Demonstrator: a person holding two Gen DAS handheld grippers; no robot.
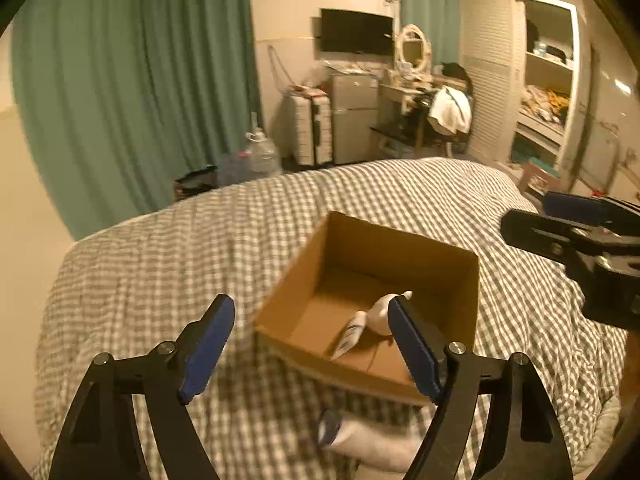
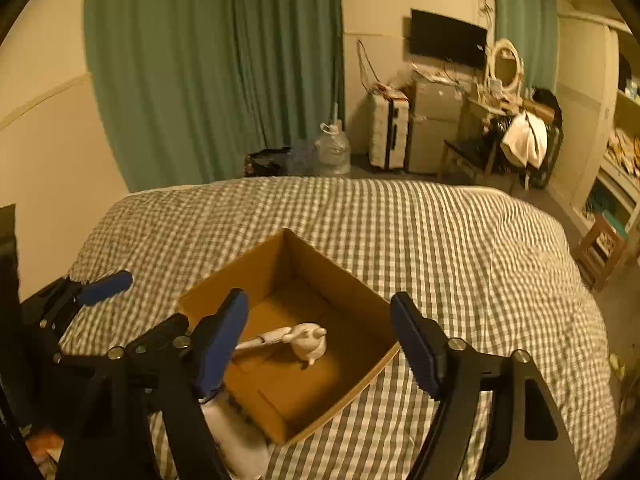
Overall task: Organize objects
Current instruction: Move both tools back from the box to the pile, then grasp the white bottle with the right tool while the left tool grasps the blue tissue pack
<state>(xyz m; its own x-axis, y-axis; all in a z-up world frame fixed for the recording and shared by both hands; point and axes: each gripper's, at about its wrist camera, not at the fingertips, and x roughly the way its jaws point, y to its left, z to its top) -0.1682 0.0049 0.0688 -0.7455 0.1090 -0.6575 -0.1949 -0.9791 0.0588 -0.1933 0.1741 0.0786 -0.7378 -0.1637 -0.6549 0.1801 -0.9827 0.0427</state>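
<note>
Green curtains [image 1: 132, 80] hang along the far wall of a bedroom, with a dark television [image 1: 356, 32] mounted beside them and a pale suitcase [image 1: 312, 128] and small fridge [image 1: 356, 116] standing below it. To the right, a wardrobe [image 1: 548, 72] stands open with cluttered shelves. A bed [image 2: 460, 260] covered in a grey and white checked quilt fills the middle of both views.

An open cardboard box [image 1: 400, 236] sits on the quilt. Inside it, on the bottom, lie a white rounded figure [image 2: 309, 345] and a white tube [image 2: 264, 338] that touches it; the tube points away toward the box's near-left wall in the right wrist view. Just outside the box's near edge, on the quilt, lies another white item with a dark blue cap [image 1: 360, 436], blurred and too unclear to name.

The left tool [image 1: 310, 344] hangs above the near side of the box with its blue-padded fingers [image 1: 208, 348] spread wide and nothing between them; its right finger crosses in front of the figure in its own view. The right tool [image 2: 320, 344] is above the box as well, fingers wide apart and gripping nothing. Each tool shows at the edge of the other's view, the left one low at the left of the right wrist view.
</note>
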